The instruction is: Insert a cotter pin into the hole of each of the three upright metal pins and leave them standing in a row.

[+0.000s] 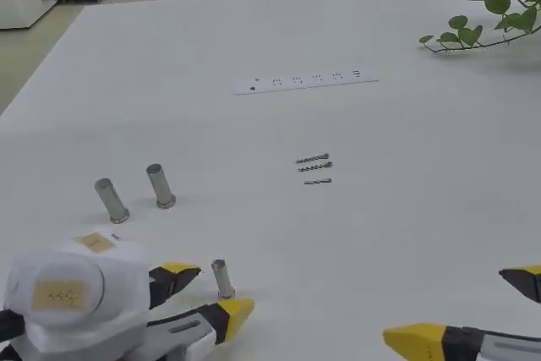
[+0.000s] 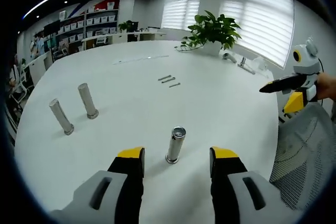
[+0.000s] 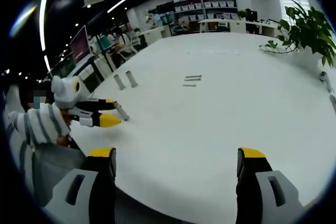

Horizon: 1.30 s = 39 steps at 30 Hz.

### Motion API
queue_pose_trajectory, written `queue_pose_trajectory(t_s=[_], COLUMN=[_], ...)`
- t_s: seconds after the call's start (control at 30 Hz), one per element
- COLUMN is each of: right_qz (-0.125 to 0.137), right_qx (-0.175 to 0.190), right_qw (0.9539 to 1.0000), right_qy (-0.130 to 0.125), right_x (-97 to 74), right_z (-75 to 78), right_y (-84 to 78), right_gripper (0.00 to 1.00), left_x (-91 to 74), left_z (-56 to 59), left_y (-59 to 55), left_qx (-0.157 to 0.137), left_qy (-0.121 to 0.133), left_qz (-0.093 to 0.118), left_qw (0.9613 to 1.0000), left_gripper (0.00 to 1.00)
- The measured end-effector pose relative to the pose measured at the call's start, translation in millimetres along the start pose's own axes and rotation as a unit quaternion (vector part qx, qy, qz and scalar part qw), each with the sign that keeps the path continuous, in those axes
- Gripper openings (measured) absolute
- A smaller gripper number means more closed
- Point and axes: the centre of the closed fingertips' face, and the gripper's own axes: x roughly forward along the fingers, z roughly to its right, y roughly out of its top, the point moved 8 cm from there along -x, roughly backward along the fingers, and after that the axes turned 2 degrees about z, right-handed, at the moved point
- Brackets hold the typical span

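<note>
As the head view shows it: the near pin [image 1: 222, 279] stands upright on the desk [image 1: 380, 226], in the gap of the left tongs [image 1: 210, 291], one yellow tip on each side of it.
Head view, far pins: the far pins [image 1: 160, 186] stand upright side by side, beyond the left tongs and to their left, apart from the near pin.
Head view, cotter pins: three cotter pins [image 1: 314, 168] lie flat and close together mid-desk, long axes running left to right. They are ahead of both tongs, and forward and to the left of the right tongs [image 1: 463, 310].
Head view, right tongs: low at the right edge, spread wide, nothing in them.
Left gripper view: the near pin rises straight ahead between the two tips, its base about level with them. There is a gap to each jaw, so the left tongs are wide open and grip nothing. The cotter pins lie far ahead.
Right gripper view: the jaws are far apart and empty over bare desk. The cotter pins lie well ahead, seen broadside, and the left tongs sit off to the left at the near pin.
Next move, as I judge it: the left tongs need only close across the pin's upright axis. Fetching a cotter pin falls to the free right tongs, which would have to pinch across its thin width.
</note>
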Motion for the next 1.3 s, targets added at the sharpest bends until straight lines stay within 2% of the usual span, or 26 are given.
queue_pose_trajectory(t_s=[0.03, 0.1, 0.13, 0.2, 0.3, 0.37, 0.43, 0.47, 0.53, 0.63, 0.87, 0.93, 1.1, 1.17, 1.2, 1.3], right_qz=[0.0, -0.001, -0.003, -0.007, -0.012, -0.016, -0.025, -0.026, -0.032, -0.038, -0.045, -0.048, -0.059, -0.068, -0.072, -0.075], right_qx=[0.0, -0.001, -0.002, -0.005, -0.01, -0.015, -0.022, -0.023, -0.03, -0.038, -0.059, -0.065, -0.075, -0.089, -0.096, -0.123], right_qw=[1.0, 1.0, 1.0, 0.9999, 0.9999, 0.9997, 0.9994, 0.9993, 0.9988, 0.9982, 0.9965, 0.9959, 0.9946, 0.9929, 0.9919, 0.9887], right_qy=[0.0, 0.002, 0.002, 0.004, 0.006, 0.009, 0.013, 0.014, 0.019, 0.027, 0.038, 0.041, 0.041, 0.041, 0.042, 0.042], right_x=[0.0, 0.0, 0.1, 0.0, -0.3, 0.0, 1.4, 1.8, 4.0, 7.8, 14.8, 16.6, 20.2, 21.9, 22.5, 25.3], right_z=[-0.1, -0.5, -0.7, -1.2, -1.9, -2.8, -4.3, -4.6, -6.3, -8.7, -9.9, -8.6, 1.1, 5.6, 7.1, 12.8], right_y=[0.2, 0.3, 0.1, -0.4, -0.4, -0.2, -0.4, -0.4, 0.1, 3.4, 15.4, 19.0, 29.8, 35.9, 38.5, 53.9], right_gripper=[0.97, 0.97, 0.97, 0.97, 0.97, 0.97, 0.97, 0.97, 0.97, 0.97, 0.97, 0.97, 0.96, 0.96, 0.96, 0.96], left_x=[-2.0, -7.1, -9.2, -14.5, -19.3, -22.7, -23.7, -28.0, -30.9, -34.6, -42.9, -46.4, -51.6, -52.6, -54.0, -58.9], left_z=[-1.6, -1.6, -2.9, -6.0, -9.3, -7.8, -6.8, -5.3, -3.8, -0.2, 0.0, -0.4, -1.9, -0.3, -1.4, -1.8], left_y=[4.7, 11.9, 14.1, 16.8, 17.3, 17.3, 15.0, 10.6, 5.5, -0.5, -8.6, -8.1, -8.0, -6.8, -4.6, -3.4], left_qx=[-0.027, -0.053, -0.053, -0.035, -0.015, 0.0, 0.003, 0.017, 0.033, 0.041, 0.015, 0.0, -0.011, -0.037, -0.044, -0.053], left_qy=[0.006, -0.013, -0.013, -0.001, 0.004, -0.005, -0.004, -0.013, -0.013, -0.013, -0.009, -0.008, 0.004, -0.002, 0.006, 0.009], left_qz=[0.023, 0.046, 0.052, 0.055, 0.045, 0.051, 0.045, 0.02, 0.006, -0.002, -0.007, 0.003, 0.012, 0.029, 0.047, 0.058], left_qw=[0.9993, 0.9974, 0.9972, 0.9979, 0.9988, 0.9987, 0.999, 0.9996, 0.9994, 0.9991, 0.9998, 1.0, 0.9999, 0.9989, 0.9979, 0.9969], left_gripper=[0.56, 0.65, 0.68, 0.69, 0.73, 0.87, 0.99, 0.98, 0.99, 1.0, 0.99, 0.99, 0.99, 0.99, 0.99, 0.99])
